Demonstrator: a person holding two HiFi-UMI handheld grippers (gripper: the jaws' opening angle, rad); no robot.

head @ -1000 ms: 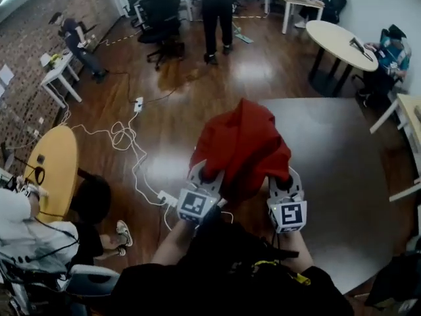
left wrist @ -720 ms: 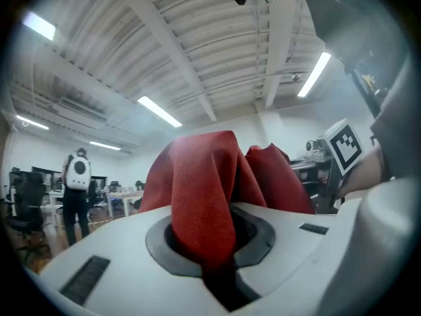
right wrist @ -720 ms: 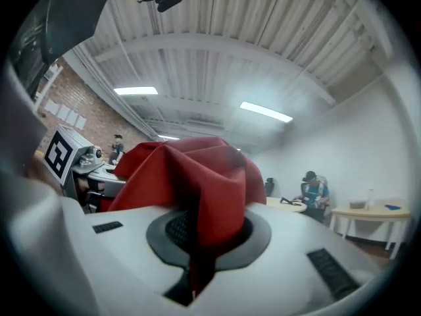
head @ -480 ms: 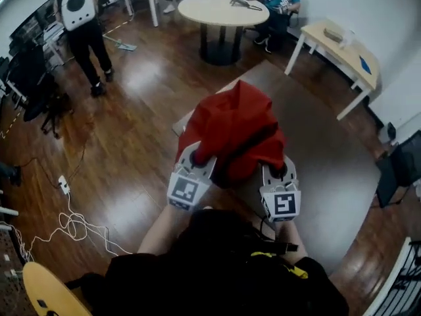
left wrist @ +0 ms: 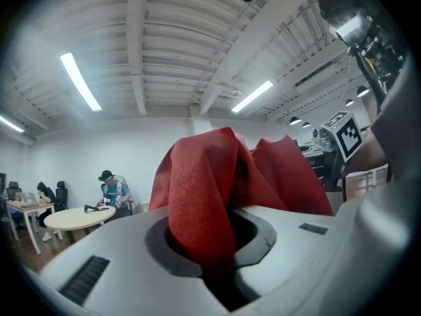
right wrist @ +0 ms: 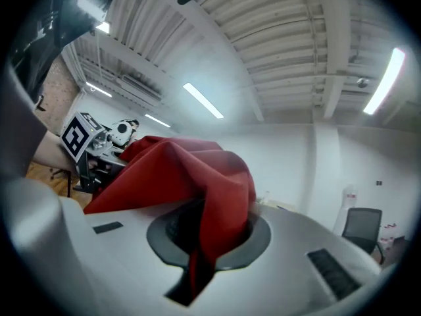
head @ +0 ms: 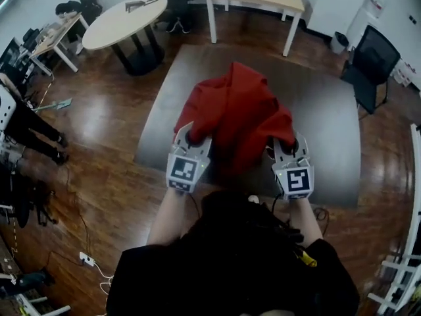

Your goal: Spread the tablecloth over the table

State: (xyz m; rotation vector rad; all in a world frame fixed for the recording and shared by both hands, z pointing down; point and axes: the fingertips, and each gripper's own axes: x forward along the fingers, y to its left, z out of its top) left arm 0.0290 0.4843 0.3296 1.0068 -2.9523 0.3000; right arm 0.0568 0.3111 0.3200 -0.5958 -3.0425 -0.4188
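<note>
Your left hand-held gripper (head: 187, 138) clamped on near-left edge of red tablecloth (head: 237, 107). Your right hand-held gripper (head: 290, 143) clamped on near-right edge. Tablecloth bunched, held over grey counter (head: 329, 120), near side.

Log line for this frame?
left tool: shut on tablecloth | right tool: shut on tablecloth | tablecloth: bunched, held above table | spread: not yet

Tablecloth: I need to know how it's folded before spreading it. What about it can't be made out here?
Tablecloth size and edges: head view, bunched in folds.
Whether the left gripper and right gripper pinch corners or edges: their own views, fabric fills the jaws.
Middle of the grey table: head view, the cloth is in front of it.
</note>
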